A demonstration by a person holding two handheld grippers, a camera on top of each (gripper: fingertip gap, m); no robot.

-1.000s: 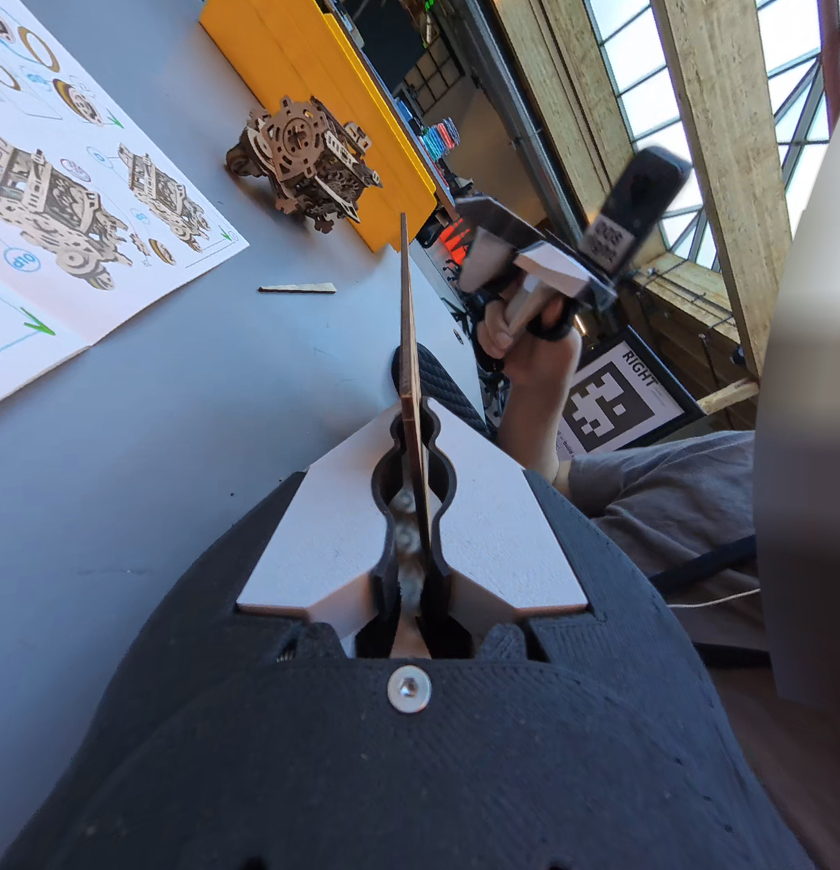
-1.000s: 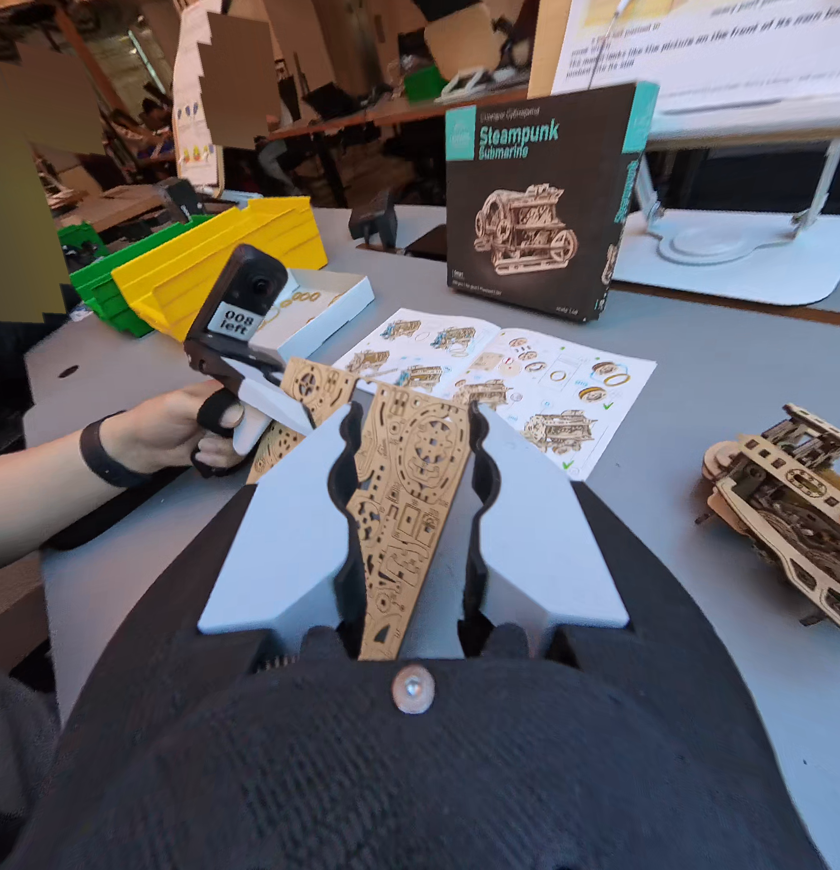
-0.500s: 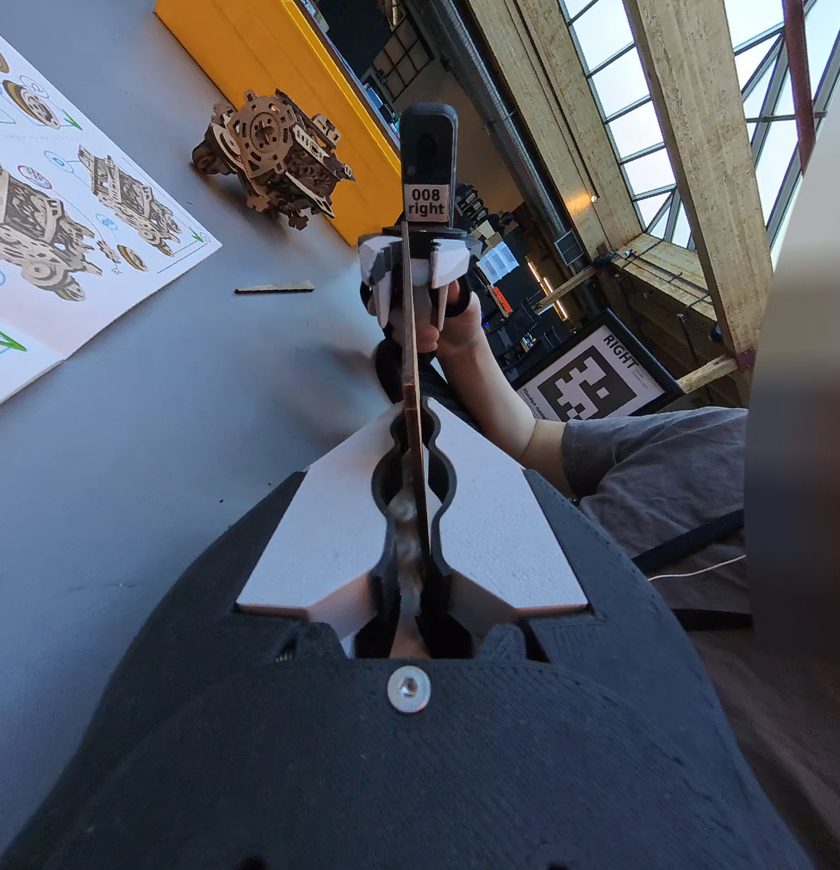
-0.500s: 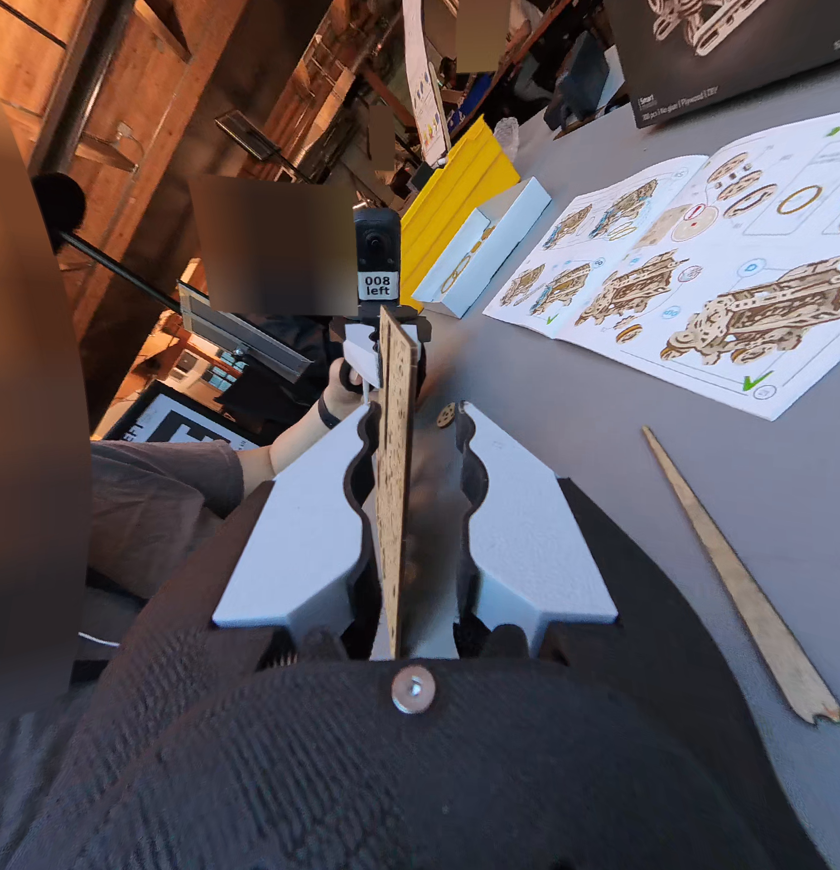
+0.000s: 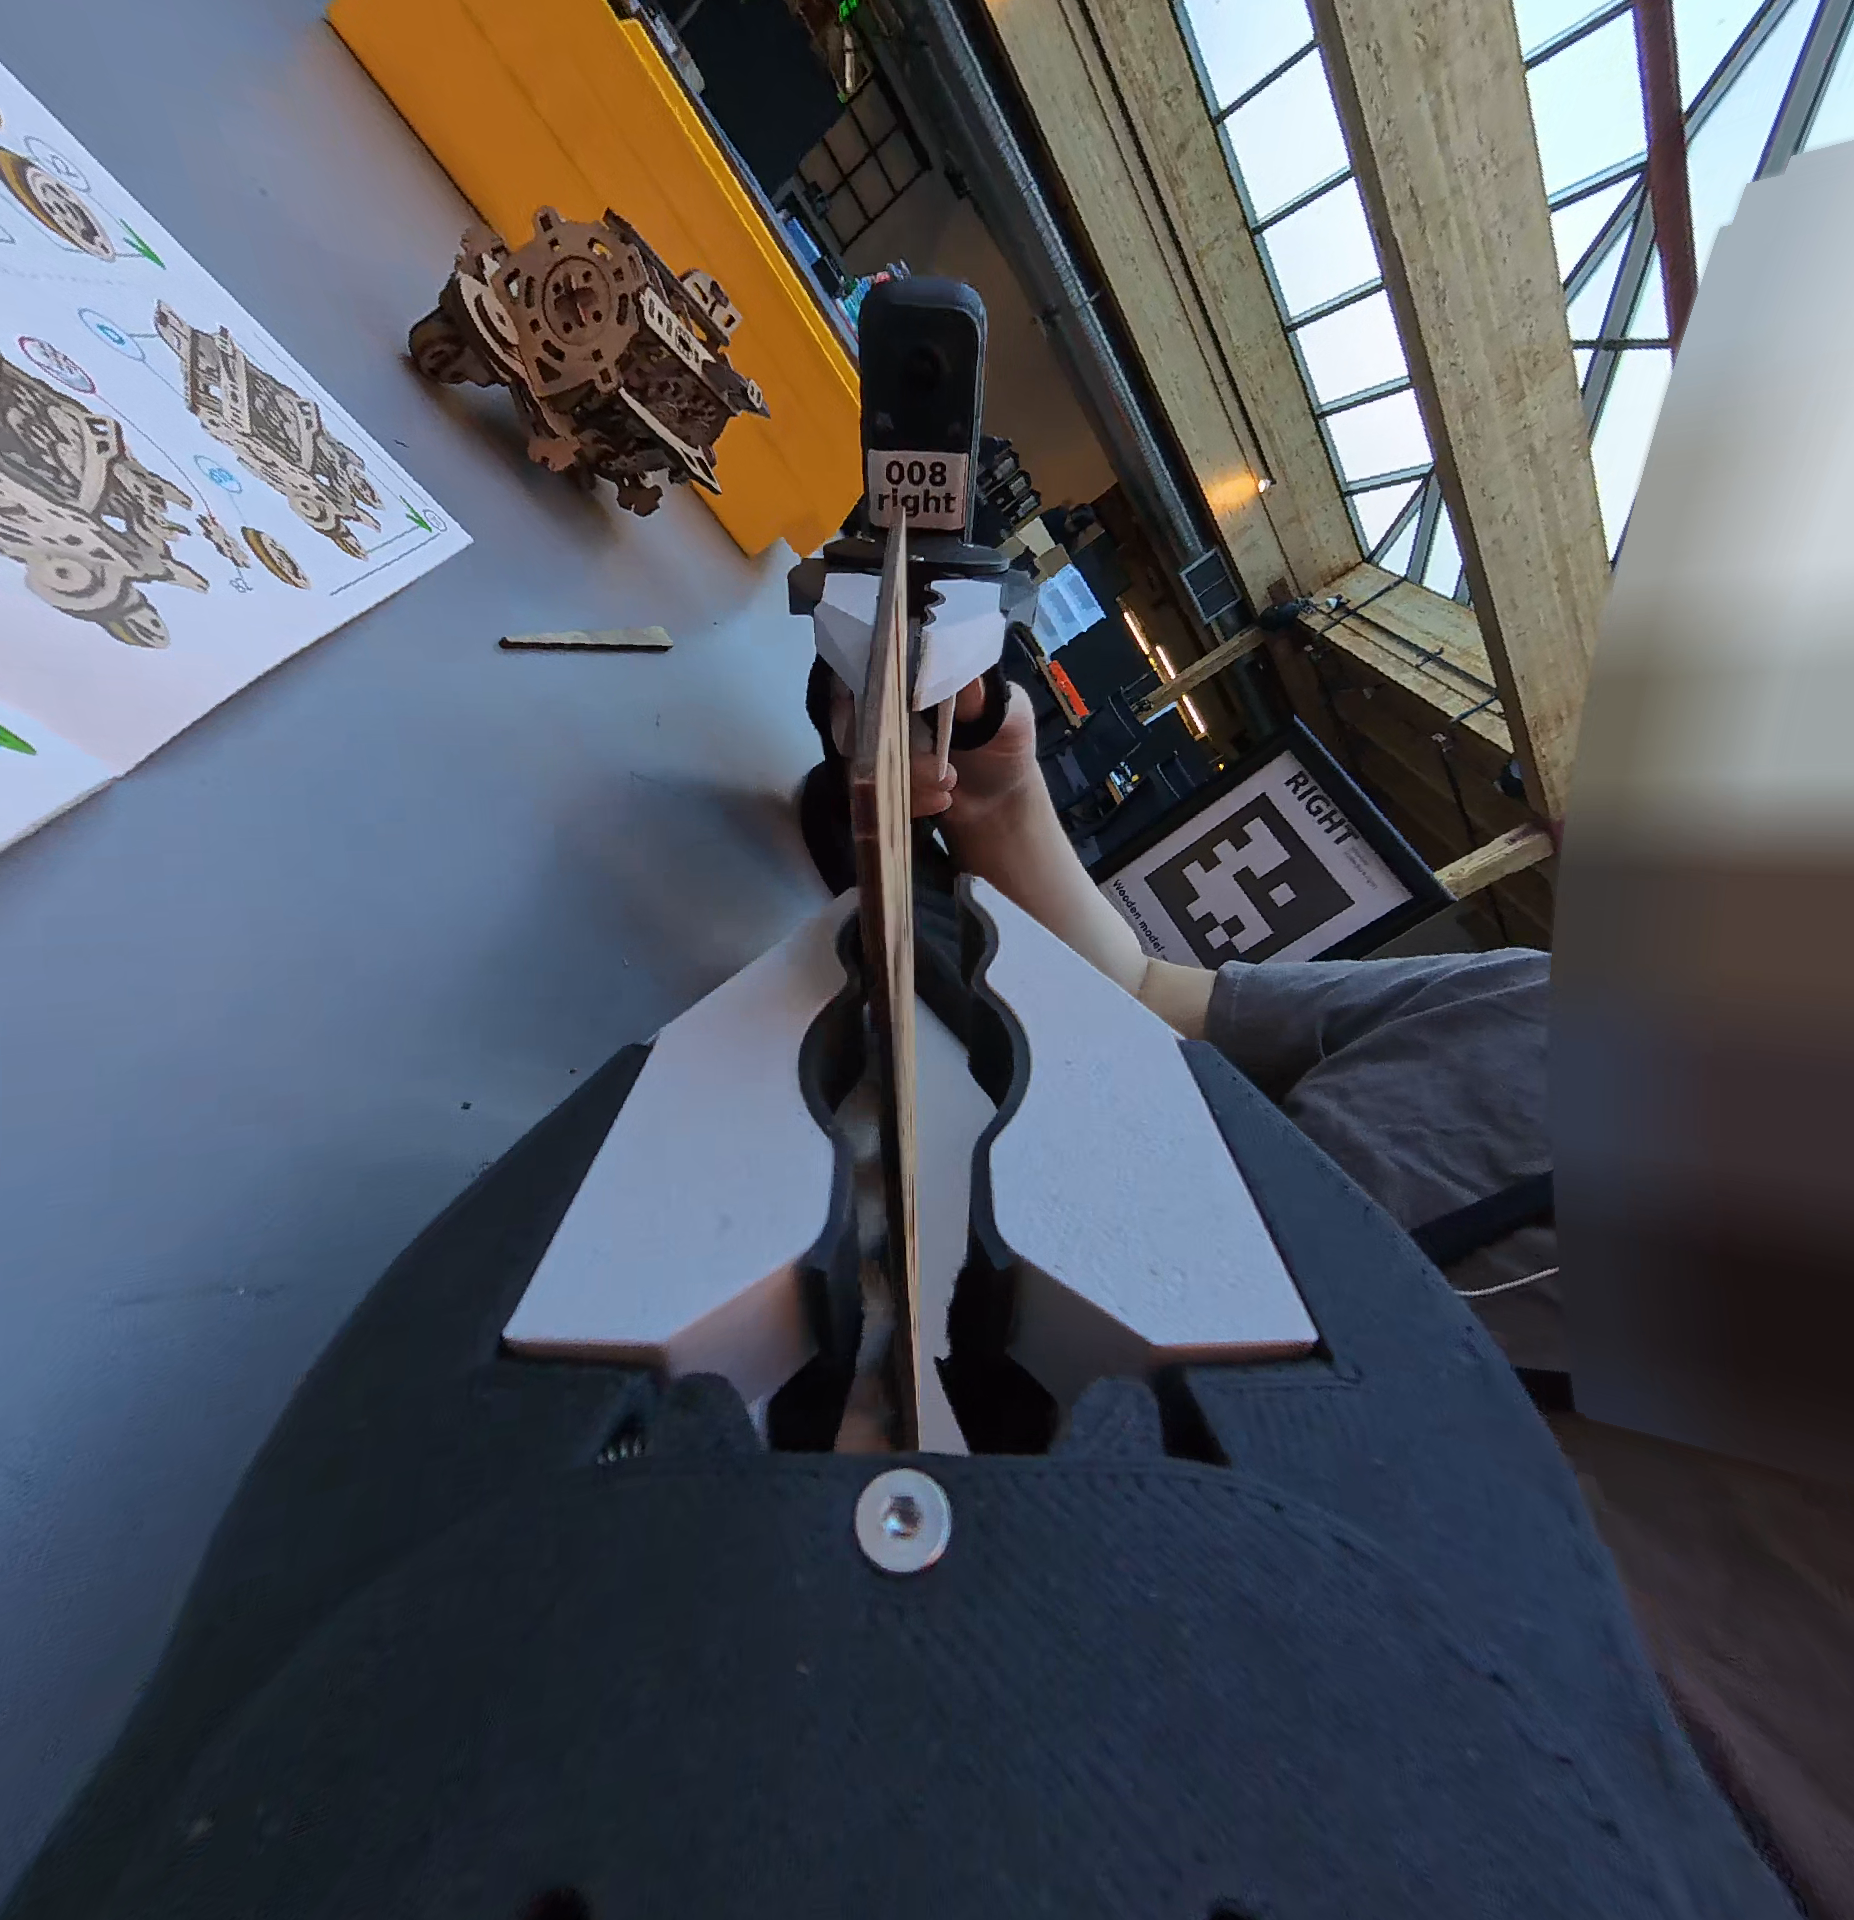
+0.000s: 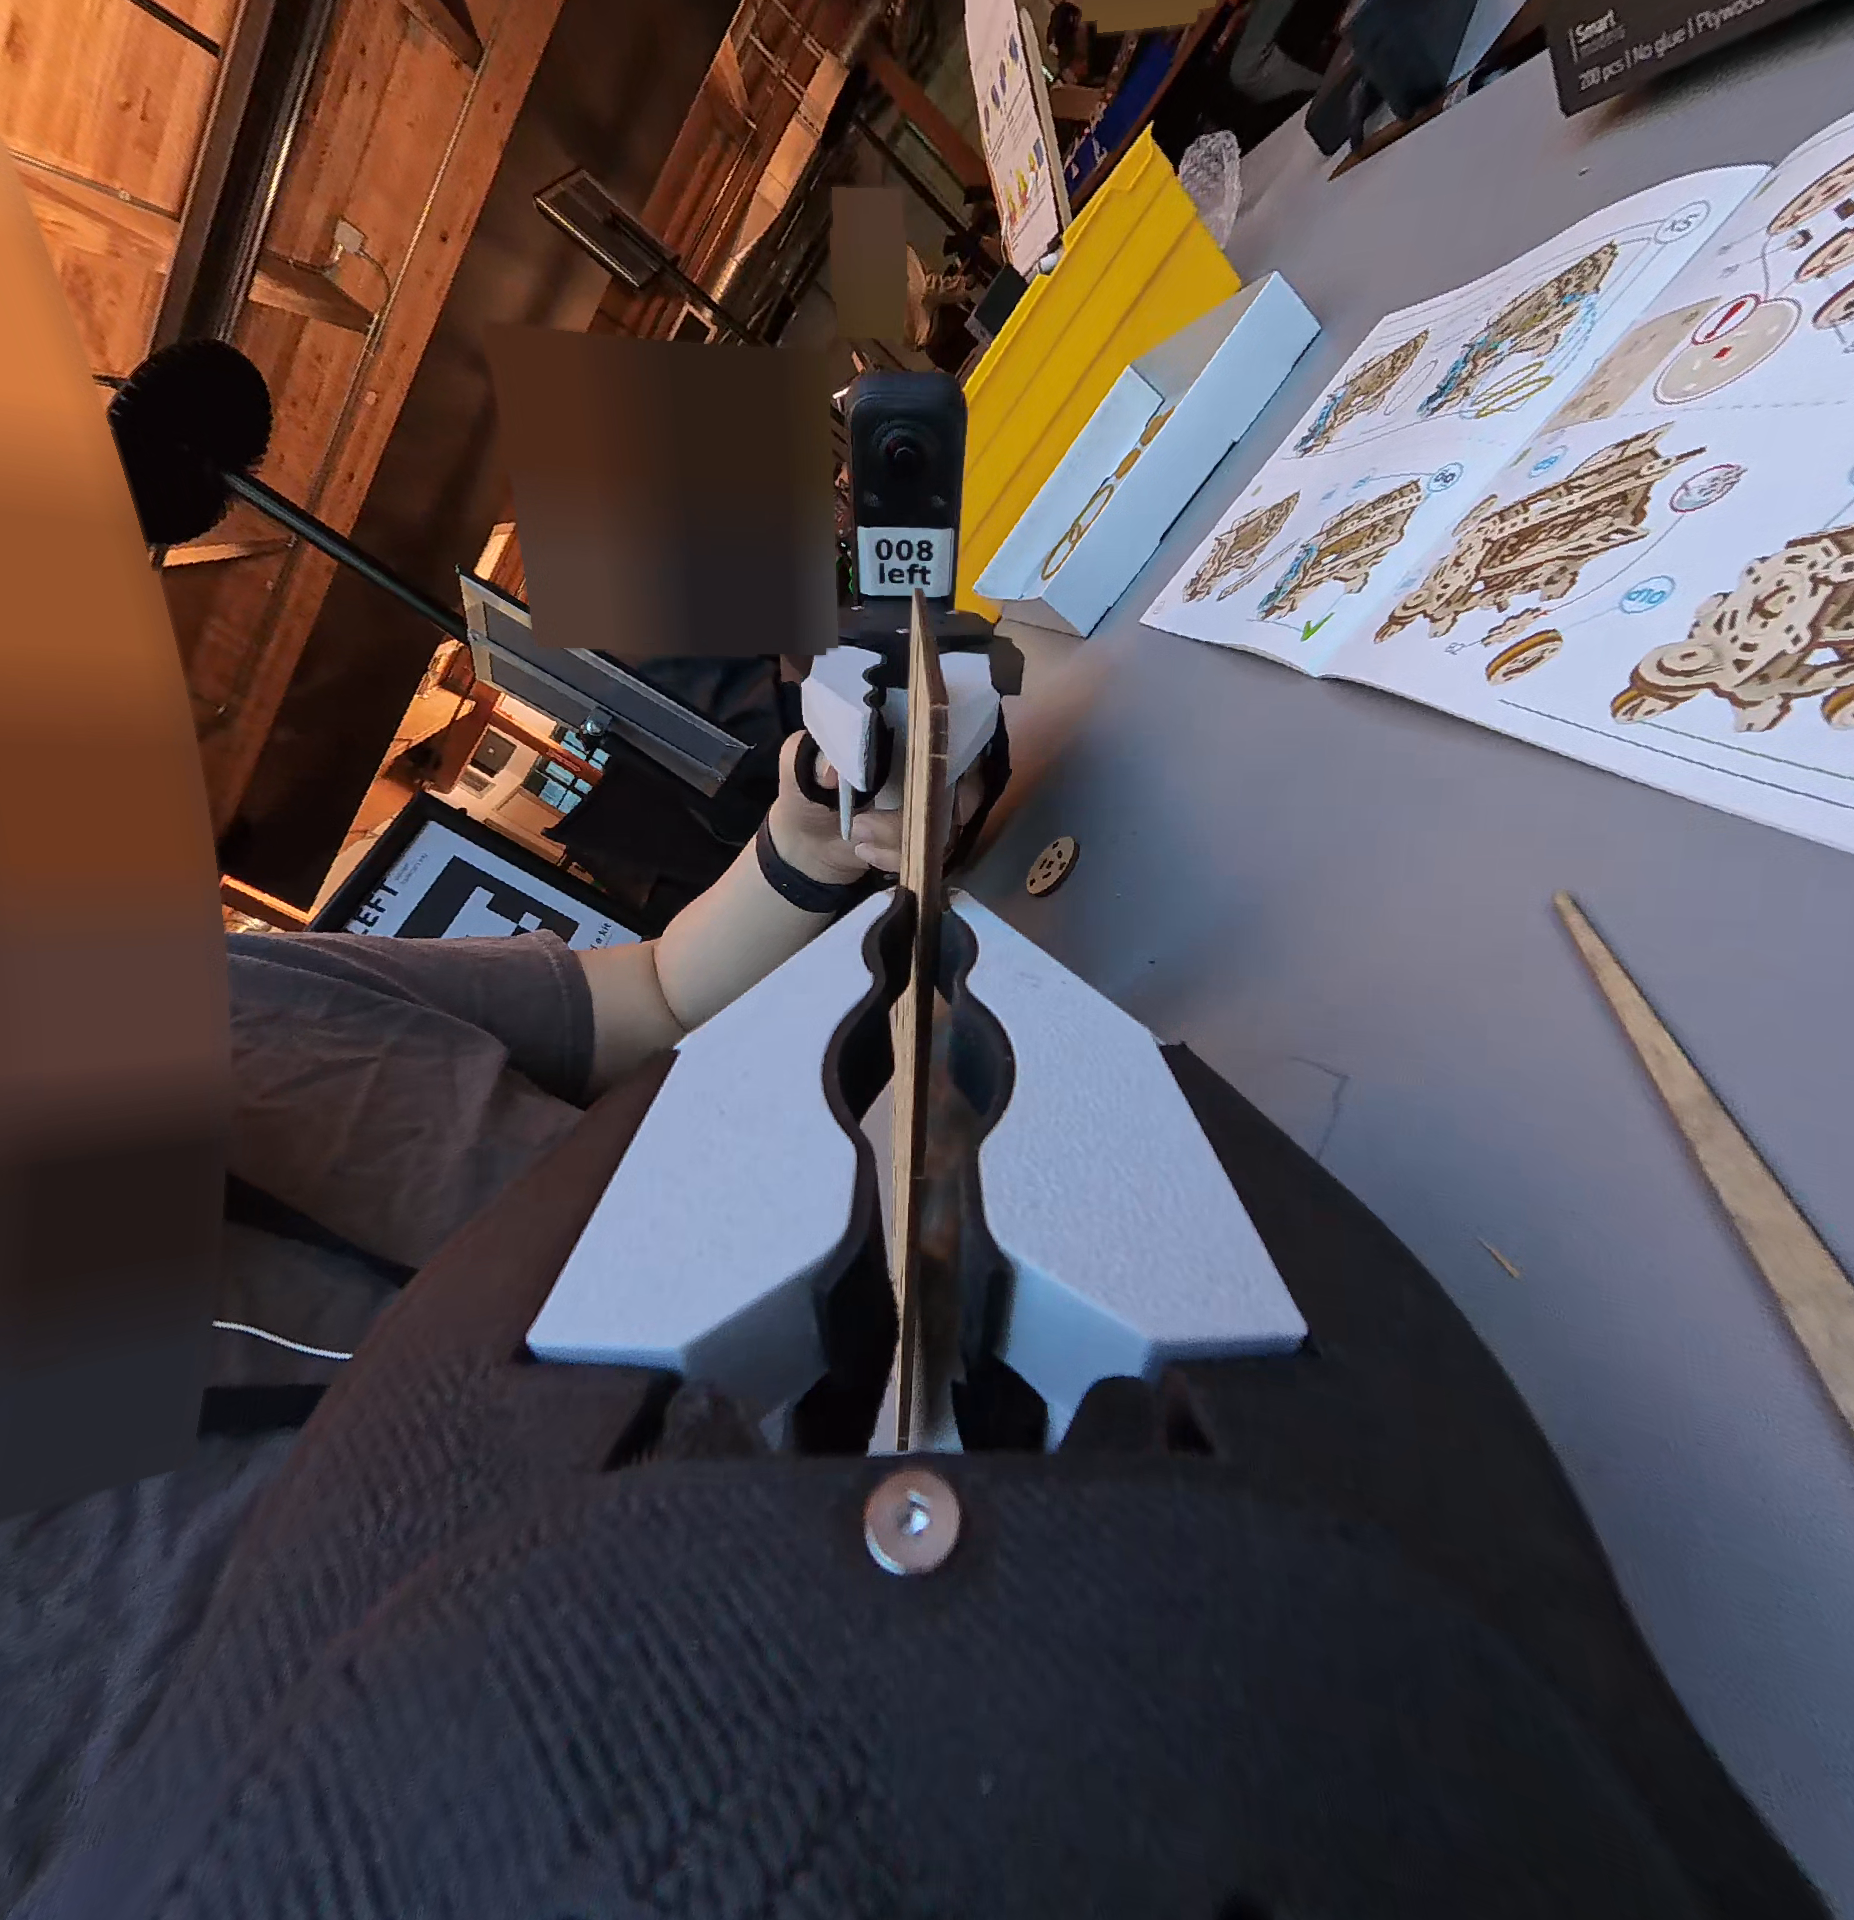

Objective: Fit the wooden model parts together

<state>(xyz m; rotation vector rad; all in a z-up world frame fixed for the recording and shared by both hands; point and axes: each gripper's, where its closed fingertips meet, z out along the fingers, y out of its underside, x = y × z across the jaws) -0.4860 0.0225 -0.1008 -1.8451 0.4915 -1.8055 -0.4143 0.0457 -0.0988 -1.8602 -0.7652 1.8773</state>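
Note:
A thin plywood parts sheet (image 5: pixel 887 831) is seen edge-on and spans between both grippers. My left gripper (image 5: pixel 907 914) is shut on one end of it. My right gripper (image 6: pixel 918 914) is shut on the other end of the sheet (image 6: pixel 918 790). The two grippers face each other above the grey table; the right gripper (image 5: pixel 907 634) shows in the left wrist view and the left gripper (image 6: pixel 902 707) in the right wrist view. A partly built wooden model (image 5: pixel 580 353) stands on the table by a yellow bin (image 5: pixel 611 156).
An open instruction booklet (image 5: pixel 175 468) (image 6: pixel 1525 520) lies on the table. A loose wooden strip (image 6: pixel 1733 1164) (image 5: pixel 585 641) and a small wooden gear disc (image 6: pixel 1051 864) lie nearby. A white box (image 6: pixel 1141 457) sits by the yellow bin (image 6: pixel 1110 260). The person's arms are behind the grippers. One gripper's finger ends stand about 9 cm off the other's. The left gripper is farther from the partly built wooden model (image 5: pixel 580 353), some 25 cm, than the right, some 15 cm.
The right gripper has swung round to face the left one and its jaws have narrowed onto the sheet's far end. The sheet now stands edge-on in both views.

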